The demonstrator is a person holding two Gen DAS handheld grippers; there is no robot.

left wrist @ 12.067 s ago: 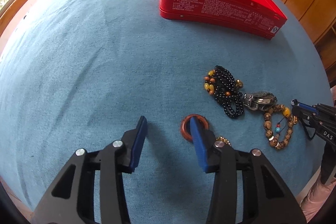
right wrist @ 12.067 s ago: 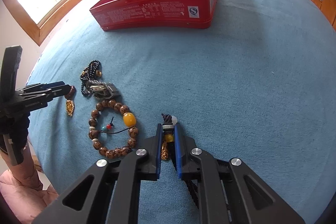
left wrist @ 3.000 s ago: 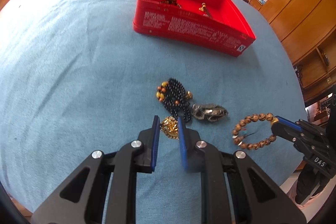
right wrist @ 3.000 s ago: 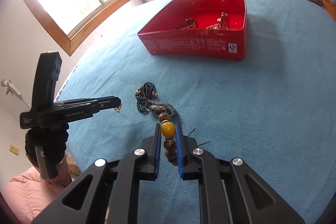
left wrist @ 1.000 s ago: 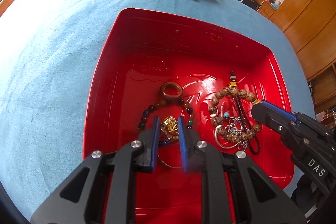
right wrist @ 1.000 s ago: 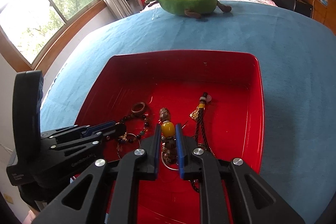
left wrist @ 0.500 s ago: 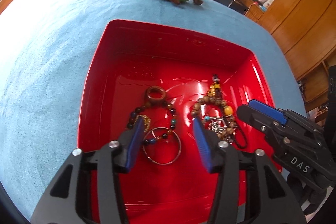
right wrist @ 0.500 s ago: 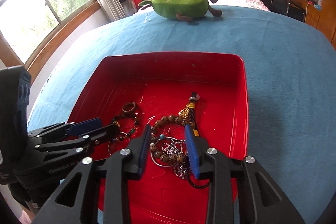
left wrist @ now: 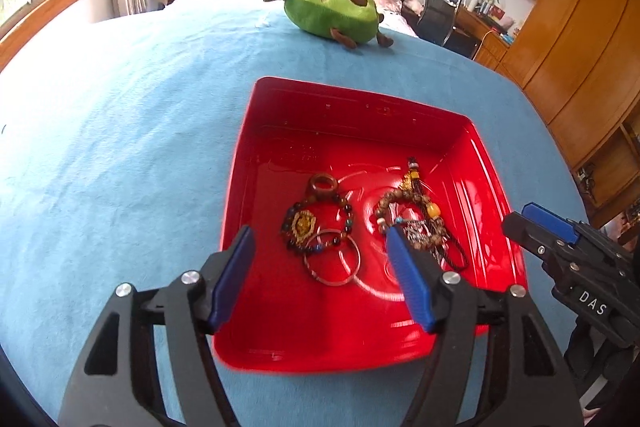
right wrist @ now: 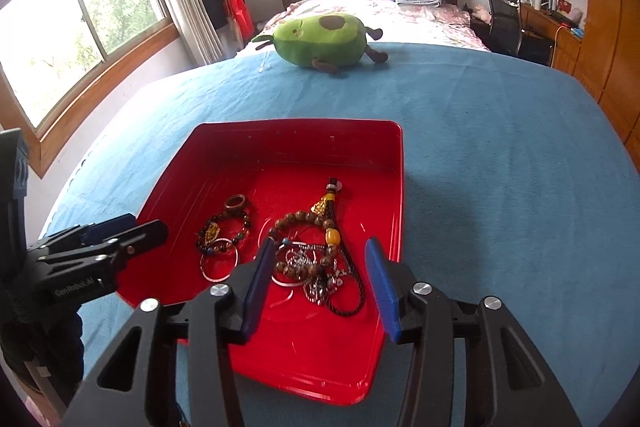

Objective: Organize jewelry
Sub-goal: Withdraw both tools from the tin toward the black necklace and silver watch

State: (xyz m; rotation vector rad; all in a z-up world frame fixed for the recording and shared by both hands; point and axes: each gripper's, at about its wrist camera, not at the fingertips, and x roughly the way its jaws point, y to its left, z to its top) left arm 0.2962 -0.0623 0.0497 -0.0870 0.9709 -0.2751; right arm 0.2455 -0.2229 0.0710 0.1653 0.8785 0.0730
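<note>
Left wrist view: the left gripper (left wrist: 320, 251) hangs above the near half of the red tin box (left wrist: 280, 339), its blue-padded fingers (left wrist: 408, 283) spread wide apart with nothing between them. Inside the box, on the left, a brown ring (left wrist: 323, 185) lies at the top of a dark multicoloured bead bracelet (left wrist: 347, 213); a gold pendant (left wrist: 303, 225) sits within that bracelet's loop and a thin silver bangle (left wrist: 332, 261) overlaps its lower edge. On the right is a tangled heap: a wooden bead bracelet (left wrist: 390, 201) with an amber bead (left wrist: 432, 210), a dark cord with a tassel (left wrist: 412, 173), and what looks like a silvery chain, too knotted to make out clearly. The right gripper (left wrist: 532, 223) reaches in from the right, its tip just outside the box's right wall. The box rests on a blue cloth (left wrist: 120, 147), with a green avocado plush toy (left wrist: 332, 11) well beyond it.

Right wrist view: the right gripper (right wrist: 320, 267) is likewise released, fingers parted and empty, poised over the tangled heap. The wooden bead bracelet (right wrist: 296, 223) and amber bead (right wrist: 331, 237) lie just ahead of the fingertips, the dark cord (right wrist: 352, 291) looping between them. The brown ring (right wrist: 236, 202), gold pendant (right wrist: 211, 231) and silver bangle (right wrist: 219, 263) lie to the left. The left gripper (right wrist: 148, 227) sits at the box's left rim; from this side its fingers overlap and I cannot judge their gap. The plush toy (right wrist: 320, 41) lies at the cloth's far edge.
</note>
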